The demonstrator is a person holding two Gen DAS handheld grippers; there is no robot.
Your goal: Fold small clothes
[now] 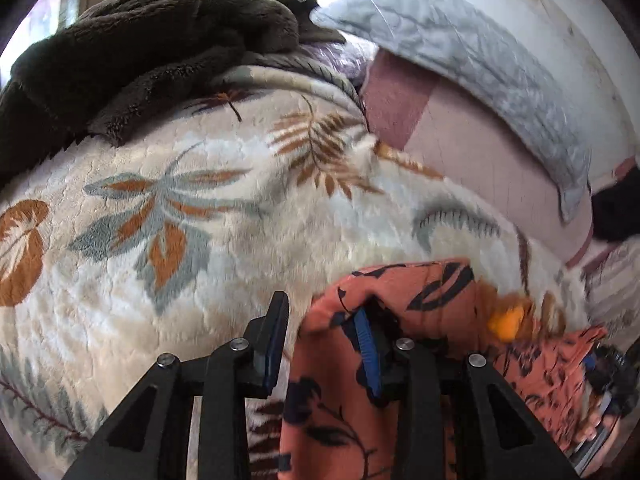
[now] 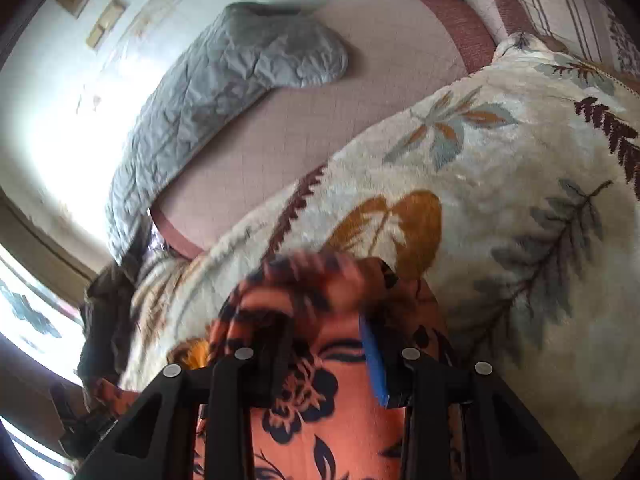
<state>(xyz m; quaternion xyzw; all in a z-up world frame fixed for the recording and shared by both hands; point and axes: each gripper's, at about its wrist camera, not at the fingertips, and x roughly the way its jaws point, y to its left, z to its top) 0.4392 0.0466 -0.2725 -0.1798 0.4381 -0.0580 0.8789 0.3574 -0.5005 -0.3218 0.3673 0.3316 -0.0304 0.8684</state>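
An orange garment with a dark floral print (image 1: 424,344) lies on a cream leaf-patterned fleece blanket (image 1: 208,216). My left gripper (image 1: 322,328) is open; the cloth drapes over its right finger (image 1: 366,354) and hangs between the jaws, while the left finger (image 1: 276,340) is bare. In the right wrist view the same garment (image 2: 320,392) fills the space between the jaws of my right gripper (image 2: 328,340), which is open with cloth bunched over its left finger; the blue pad (image 2: 374,364) of the right finger shows. The bunched cloth edge is blurred.
A dark brown fleece (image 1: 132,52) is heaped at the blanket's far left. A grey quilted pillow (image 1: 472,64) lies on a pink mattress (image 1: 472,152) against a white wall; it also shows in the right wrist view (image 2: 224,88). A black object (image 1: 616,208) sits at the right.
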